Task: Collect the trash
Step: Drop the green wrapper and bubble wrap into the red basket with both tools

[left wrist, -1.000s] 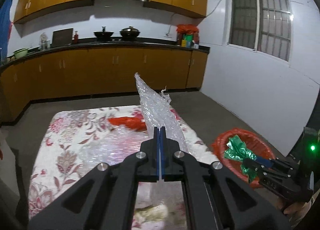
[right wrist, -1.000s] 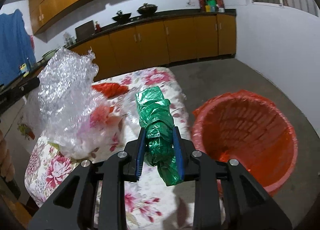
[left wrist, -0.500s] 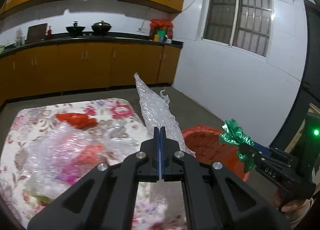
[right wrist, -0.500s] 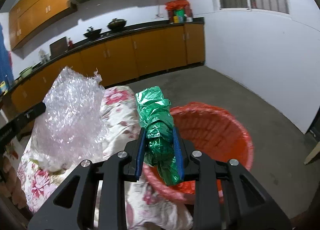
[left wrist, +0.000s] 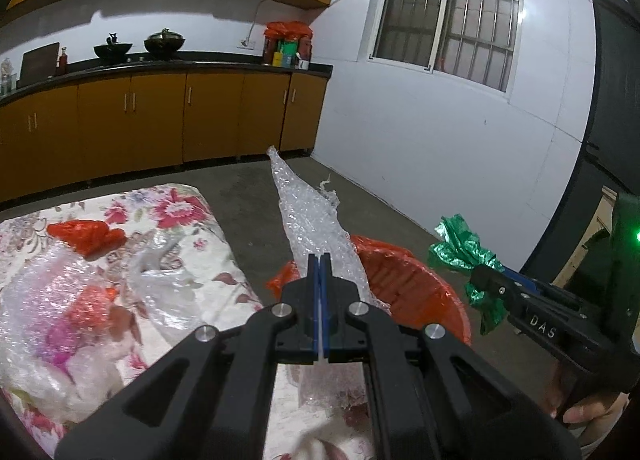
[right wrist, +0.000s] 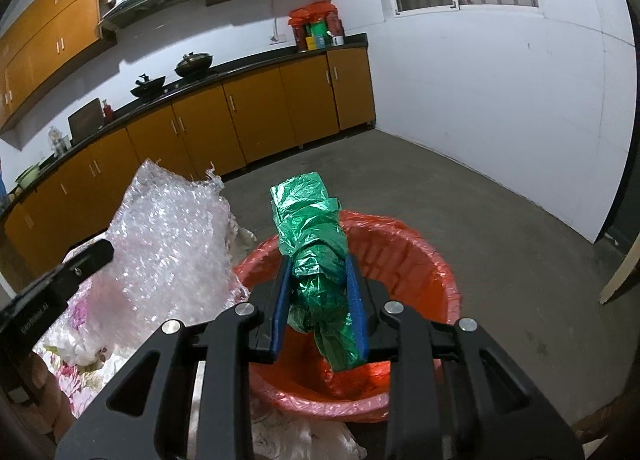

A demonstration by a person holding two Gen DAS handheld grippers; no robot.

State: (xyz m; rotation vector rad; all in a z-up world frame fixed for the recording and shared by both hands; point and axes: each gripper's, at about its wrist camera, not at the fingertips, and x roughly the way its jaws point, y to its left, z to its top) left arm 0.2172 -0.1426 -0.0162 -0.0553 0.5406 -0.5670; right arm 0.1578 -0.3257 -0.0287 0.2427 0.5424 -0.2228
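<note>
Kitchen with orange cabinets (left wrist: 132, 124) along a dark counter, barred window (left wrist: 448, 8) in a white wall, bare concrete floor. A table with a flowered cloth (left wrist: 176, 220) stands near the bin.

Change over the last second: both wrist views have swung away from the table toward the red-lined bin (right wrist: 404, 252). A second ago the table filled the lower left-wrist view and the bin sat off to the side; now the bin lies directly under and ahead of both tools.

Right gripper (right wrist: 318, 300): fingers clamped on a crumpled green plastic bag (right wrist: 312, 236), pads pressing it from both sides. The bag's lower end hangs within the bin's rim outline, above the liner. From the left wrist the same bag (left wrist: 464, 252) sits just beyond the bin's far edge, so true overlap is hard to fix.

Left gripper (left wrist: 320, 292): blue pads pressed almost flat together, pinching a sheet of clear bubble wrap (left wrist: 312, 228) that stands up ahead of the tips. In the right-wrist view the sheet (right wrist: 172, 244) hangs between table edge and bin, near the rim, not clearly over the opening.

Left on the table: a red plastic scrap (left wrist: 84, 234) and more clear plastic wrap (left wrist: 60, 300).

Reading: the carry is nearly done. Green bag looks ready for release; the wrap likely needs to travel a little further over the opening. The light sheet may catch on the rim or drift outside. More trash awaits collection.
</note>
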